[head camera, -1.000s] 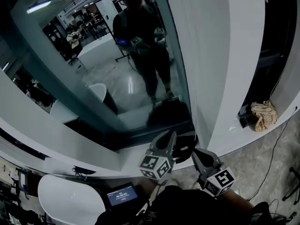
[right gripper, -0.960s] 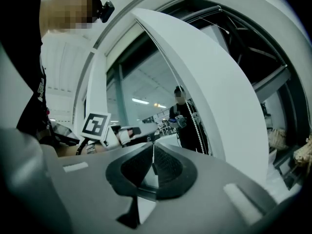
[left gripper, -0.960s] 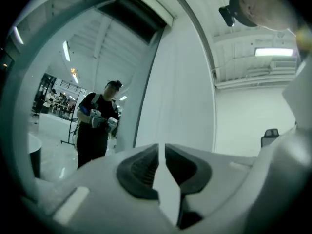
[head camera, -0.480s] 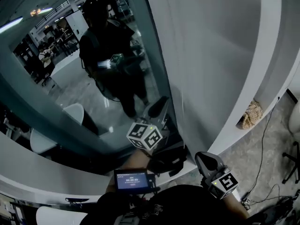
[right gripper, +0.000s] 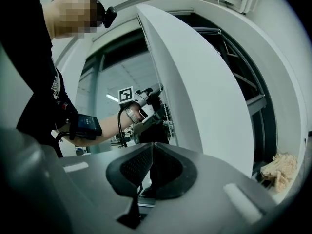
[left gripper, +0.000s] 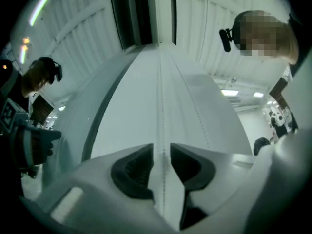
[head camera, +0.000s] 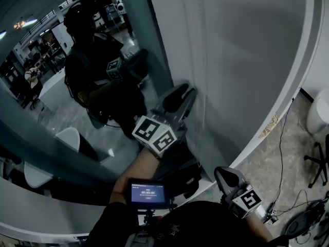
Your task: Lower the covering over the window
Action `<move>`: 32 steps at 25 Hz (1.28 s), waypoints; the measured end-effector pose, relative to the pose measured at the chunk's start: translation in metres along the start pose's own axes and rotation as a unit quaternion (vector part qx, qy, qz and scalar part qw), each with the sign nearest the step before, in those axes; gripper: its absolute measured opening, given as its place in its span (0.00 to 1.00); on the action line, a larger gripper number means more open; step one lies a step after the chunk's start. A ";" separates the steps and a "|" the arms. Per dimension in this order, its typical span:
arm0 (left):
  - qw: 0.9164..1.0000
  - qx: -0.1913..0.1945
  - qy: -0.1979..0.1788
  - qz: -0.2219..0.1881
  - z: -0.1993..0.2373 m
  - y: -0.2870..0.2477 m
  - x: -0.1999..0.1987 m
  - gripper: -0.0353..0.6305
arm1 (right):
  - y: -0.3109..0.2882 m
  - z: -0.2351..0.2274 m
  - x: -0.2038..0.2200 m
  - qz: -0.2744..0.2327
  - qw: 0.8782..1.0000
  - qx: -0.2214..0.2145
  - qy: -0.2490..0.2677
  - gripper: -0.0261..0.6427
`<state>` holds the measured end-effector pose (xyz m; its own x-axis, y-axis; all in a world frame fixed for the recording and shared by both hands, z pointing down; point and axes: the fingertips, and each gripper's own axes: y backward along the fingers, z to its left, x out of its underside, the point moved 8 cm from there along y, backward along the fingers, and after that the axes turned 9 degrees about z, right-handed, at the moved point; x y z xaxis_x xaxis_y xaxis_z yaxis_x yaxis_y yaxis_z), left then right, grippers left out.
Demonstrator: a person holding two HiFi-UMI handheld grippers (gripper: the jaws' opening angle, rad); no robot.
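The pale roller blind point(head camera: 241, 50) hangs over the right part of the window, beside dark reflective glass point(head camera: 61, 117). My left gripper point(head camera: 181, 98) is raised against the blind's left edge. In the left gripper view its jaws are opening, and a thin bead chain point(left gripper: 161, 126) runs between the pads point(left gripper: 134, 167) without being pressed. The blind point(left gripper: 146, 96) fills that view. My right gripper point(head camera: 227, 177) stays low near the sill, shut and empty point(right gripper: 152, 161). The right gripper view shows the left gripper point(right gripper: 152, 100) up at the chain point(right gripper: 168, 118) by the blind point(right gripper: 204, 96).
A small lit screen point(head camera: 148, 193) is strapped on the left forearm. A crumpled cloth point(head camera: 268, 133) lies on the sill point(head camera: 257, 143) at the right. Cables point(head camera: 280, 153) trail over the floor, with a chair base point(head camera: 318, 163) and a white object point(head camera: 320, 112) beyond.
My left gripper has risen from beside the right one to the blind's edge. The head view has swung right. The right gripper has kept its place.
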<state>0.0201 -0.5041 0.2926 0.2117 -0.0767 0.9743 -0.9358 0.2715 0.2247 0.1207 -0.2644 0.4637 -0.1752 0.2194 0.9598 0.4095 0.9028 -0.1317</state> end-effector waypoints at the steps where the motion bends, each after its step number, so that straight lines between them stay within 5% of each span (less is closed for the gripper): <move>1: 1.000 0.008 -0.003 -0.002 -0.003 -0.003 -0.003 0.22 | 0.000 -0.001 0.000 0.000 1.000 0.005 0.000 0.06; 5: 1.000 0.024 -0.015 -0.009 -0.010 -0.014 -0.005 0.23 | 0.004 -0.003 -0.001 -0.003 1.000 0.017 -0.001 0.06; 8: 1.000 0.018 -0.007 -0.009 -0.011 -0.014 0.000 0.08 | 0.006 -0.004 0.000 0.000 1.000 0.018 -0.001 0.05; 10: 1.000 0.016 0.009 -0.008 -0.010 -0.012 0.002 0.07 | 0.007 -0.006 0.000 0.000 1.000 0.013 -0.001 0.05; 19: 0.997 0.027 0.060 -0.039 -0.017 0.050 0.013 0.07 | -0.010 0.002 -0.040 -0.032 0.997 -0.066 0.027 0.05; 24: 0.999 -0.010 0.020 0.041 -0.049 0.081 0.035 0.07 | -0.021 0.020 -0.112 -0.086 0.992 -0.087 0.038 0.05; 28: 0.993 -0.042 0.051 0.096 -0.084 0.106 0.082 0.07 | -0.028 0.024 -0.164 -0.121 0.988 -0.085 0.053 0.08; 32: 0.988 -0.066 0.093 0.101 -0.136 0.125 0.114 0.07 | -0.028 0.033 -0.203 -0.176 0.974 -0.125 0.065 0.11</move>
<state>-0.0343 -0.3485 0.4337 0.0835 0.1674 0.9823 -0.9217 0.3877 0.0123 0.1155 -0.3227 0.2644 -0.2362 -0.1504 0.9600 0.5528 0.7917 0.2600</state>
